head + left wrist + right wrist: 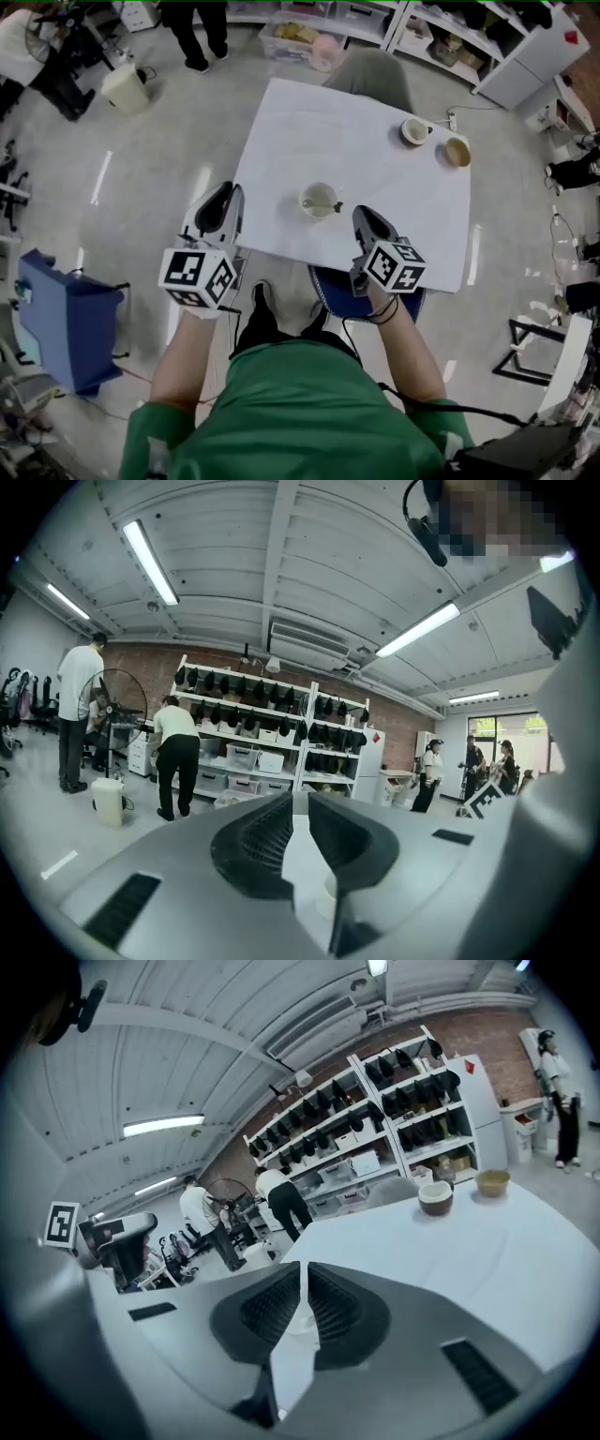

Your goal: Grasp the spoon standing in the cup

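Standing in the cup [319, 200], the spoon [330, 204] was not held yet. The left tool [225, 195] and right tool [363, 217] sat either side of the cup, pressed together and empty, likely so either could reach.

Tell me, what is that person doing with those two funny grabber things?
A person in a green top holds a grey two-jaw tool in each hand, the left gripper and the right gripper, at the near edge of a white-covered table. Both have their jaws together and hold nothing. Between them, a little farther in, stands a pale round cup with a small spoon in it, untouched. Two small round bowls sit far right.
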